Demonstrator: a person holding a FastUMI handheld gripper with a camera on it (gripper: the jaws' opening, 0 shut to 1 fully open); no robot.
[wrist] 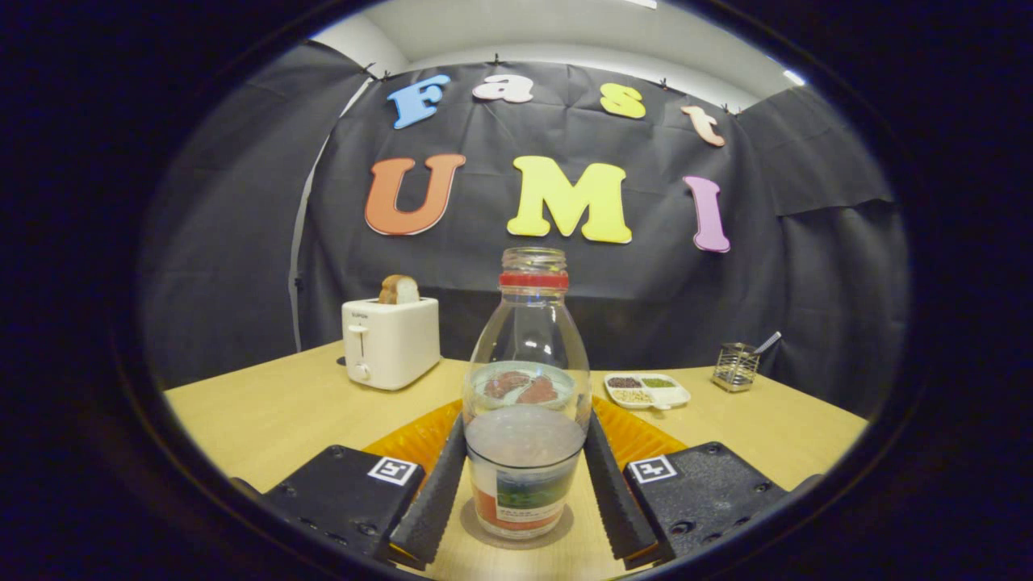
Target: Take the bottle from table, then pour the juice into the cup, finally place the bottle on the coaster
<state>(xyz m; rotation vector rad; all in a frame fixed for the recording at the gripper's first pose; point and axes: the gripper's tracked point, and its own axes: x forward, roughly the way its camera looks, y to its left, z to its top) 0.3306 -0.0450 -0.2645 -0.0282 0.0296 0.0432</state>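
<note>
Standing upright between the two fingers [440, 488], one bottle [526, 403] rests on a round coaster [565, 531] on the table [274, 411]. The gripper [524, 492] brackets its lower body, a ribbed pad flanking each side at about the liquid line. The pads look right up against the glass, but whether both press on it or merely lie alongside I cannot tell, so the grip stays an open question.

The bottle is clear, with a red band at the neck and no cap, partly filled with pale liquid and labelled low down. Upright suits it: with an open mouth, any tilt would spill. Flanking it low on the wide part, rather than at the neck, would probably give a steadier hold for carrying and tipping.

Since it already sits on a coaster, my judgement is that this is either the very start or the close of the job; the pictures do not settle which. I can pick out no cup; a pale disc with reddish patches seen through the glass is too distorted to name.

Beyond the fingers lie one orange mat [420, 440], one white toaster [391, 340] holding one slice of bread [399, 289], one divided dish [647, 390] of seeds, and one wire holder [736, 366] with a utensil.
</note>
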